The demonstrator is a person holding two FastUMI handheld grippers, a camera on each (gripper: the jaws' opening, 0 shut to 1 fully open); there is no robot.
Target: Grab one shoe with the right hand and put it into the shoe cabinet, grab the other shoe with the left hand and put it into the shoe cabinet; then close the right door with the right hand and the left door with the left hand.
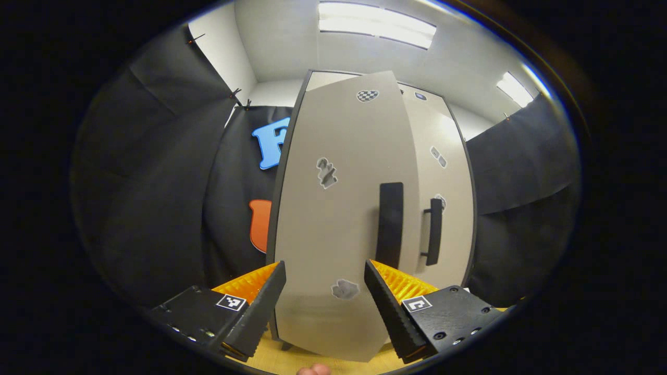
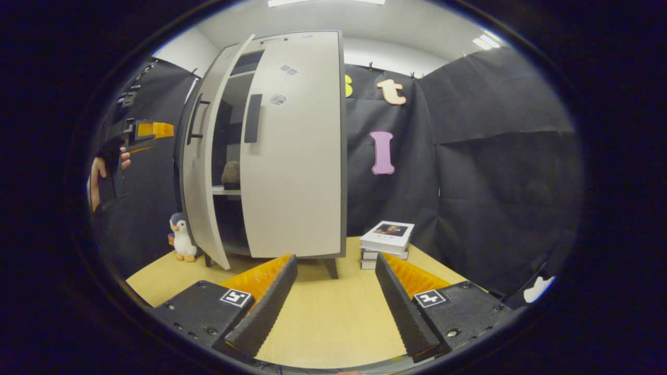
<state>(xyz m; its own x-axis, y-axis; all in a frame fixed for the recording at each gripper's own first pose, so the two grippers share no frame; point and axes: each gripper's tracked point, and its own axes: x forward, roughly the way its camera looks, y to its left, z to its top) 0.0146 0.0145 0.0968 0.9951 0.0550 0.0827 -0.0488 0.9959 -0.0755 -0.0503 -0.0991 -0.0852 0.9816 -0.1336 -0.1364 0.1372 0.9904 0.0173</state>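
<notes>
**Cabinet — one door ajar, shoe on shelf**

Cabinet [image 2: 292, 156]: pale, dark-edged, upright on short legs on wood table [image 2: 333, 312], against black cloth wall.

R door [image 2: 294, 151]: looks closed in right gripper view; dark flat handle [image 2: 252, 118] near its inner edge.

L door [image 2: 200, 172]: swung partway out, gap betw. the two doors shows the inside. Bar handle [image 2: 194, 119] on its front. In left gripper view the same door [image 1: 338, 208] stands close ahead of the fingers, w/ several small stickers on it; its edge stands out ahead of the R door [image 1: 443, 172].

Shoe [image 2: 231, 174]: brownish, rounded shape on mid shelf inside, seen through the gap. Second shoe — cannot tell where.

L gripper [image 1: 325, 299]: fingers spread apart, nothing betw. them, aimed at L door front, low part. Also seen far off in right gripper view [image 2: 148, 130], held by a hand [image 2: 96, 179], left of the cabinet.

R gripper [image 2: 336, 297]: fingers spread, holding nothing, over bare table, well back from cabinet.

Other items:
- Penguin toy [image 2: 181, 237] — on table by L door's lower corner.
- Book stack [image 2: 386, 244] — on table, just right of cabinet.
</notes>
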